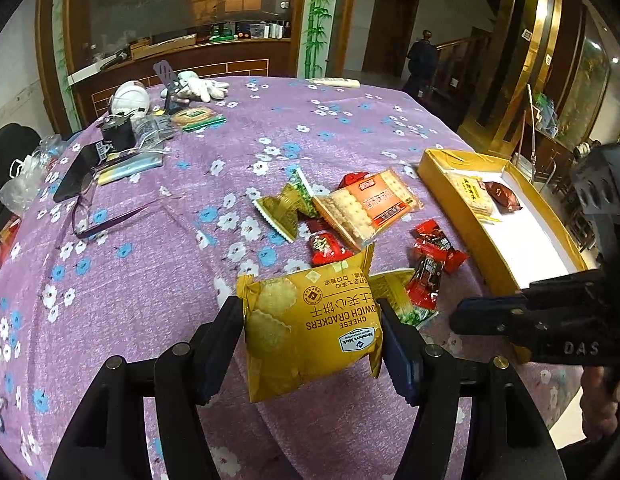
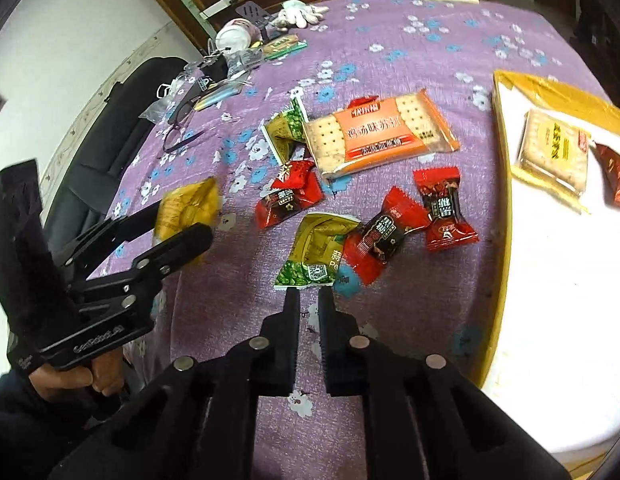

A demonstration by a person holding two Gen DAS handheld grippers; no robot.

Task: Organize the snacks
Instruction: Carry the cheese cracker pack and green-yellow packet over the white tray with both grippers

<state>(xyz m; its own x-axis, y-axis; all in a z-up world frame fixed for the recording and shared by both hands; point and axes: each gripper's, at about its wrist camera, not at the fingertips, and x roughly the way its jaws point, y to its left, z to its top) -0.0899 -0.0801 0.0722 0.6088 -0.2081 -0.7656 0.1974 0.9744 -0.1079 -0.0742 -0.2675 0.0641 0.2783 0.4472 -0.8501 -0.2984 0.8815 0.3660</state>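
Left wrist: purple floral tablecloth (image 1: 158, 280) beneath scattered snacks (image 1: 366, 208).

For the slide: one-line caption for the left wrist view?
Left gripper clamps a yellow cheese cracker pack above the floral tablecloth; loose snacks beyond, gold box at right.

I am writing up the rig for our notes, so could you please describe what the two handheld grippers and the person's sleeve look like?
Both the left gripper and the right gripper are matte black, with two flat, tapering fingers and round silver bolt heads along the linkages. The left gripper's pads look dark blue. White lettering marks the side of each body. The sleeve is dark.
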